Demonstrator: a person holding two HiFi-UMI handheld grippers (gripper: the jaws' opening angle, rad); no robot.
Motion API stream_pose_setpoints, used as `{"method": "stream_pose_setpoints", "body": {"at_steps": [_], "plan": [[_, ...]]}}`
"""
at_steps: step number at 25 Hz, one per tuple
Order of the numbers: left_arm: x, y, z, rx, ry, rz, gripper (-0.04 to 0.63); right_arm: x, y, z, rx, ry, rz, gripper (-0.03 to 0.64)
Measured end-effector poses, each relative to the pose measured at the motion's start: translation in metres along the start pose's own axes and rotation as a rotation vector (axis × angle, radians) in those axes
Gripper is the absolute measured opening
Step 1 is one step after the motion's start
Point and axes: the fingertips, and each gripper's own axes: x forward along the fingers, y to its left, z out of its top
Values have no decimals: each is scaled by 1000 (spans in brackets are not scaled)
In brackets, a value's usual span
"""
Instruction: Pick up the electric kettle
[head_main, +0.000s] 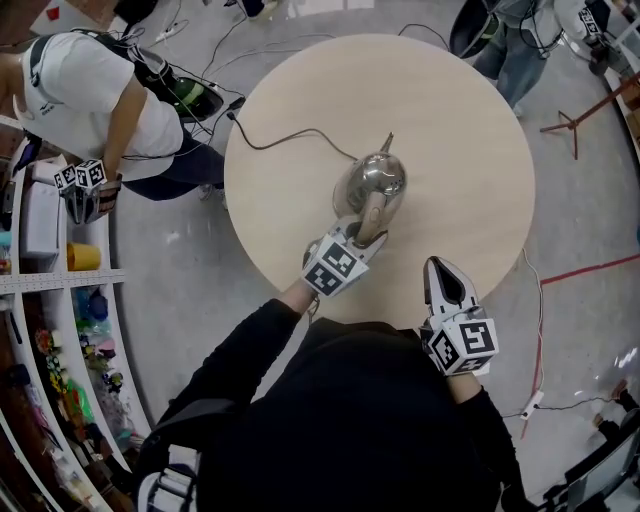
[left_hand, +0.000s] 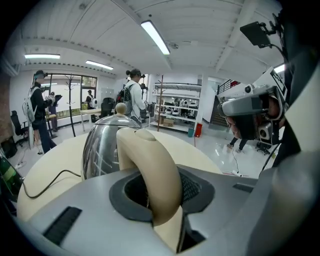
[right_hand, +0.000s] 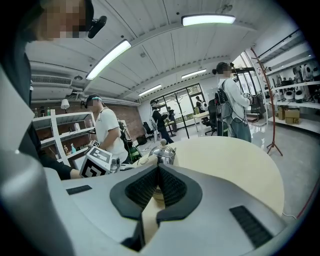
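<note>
A shiny steel electric kettle (head_main: 372, 178) with a beige handle (head_main: 372, 215) is over the middle of the round wooden table (head_main: 470, 150). My left gripper (head_main: 367, 238) is shut on that handle. In the left gripper view the handle (left_hand: 150, 165) arches out from between the jaws, with the kettle body (left_hand: 100, 147) just beyond. Whether the kettle's base touches the table I cannot tell. My right gripper (head_main: 437, 265) hovers at the table's near edge, right of the kettle, jaws shut on nothing. The right gripper view shows the kettle (right_hand: 163, 151) ahead of it.
A black cord (head_main: 285, 140) runs from the kettle across the table to the left edge. A person in a white shirt (head_main: 95, 90) stands at the left beside shelves (head_main: 60, 270) of small items. Another person (head_main: 510, 50) and a red stand (head_main: 575, 125) are beyond the table.
</note>
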Motion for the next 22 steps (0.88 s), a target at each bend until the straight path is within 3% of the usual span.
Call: {"method": "stream_pose_setpoints", "body": {"at_steps": [11,22], "plan": [[-18,10,36,-12,-102,16,107,15,2,8,1,7,18,12],[-77,-26,65,-9,-217,-1,109,1,35,-4,6,-14,33,12]]}}
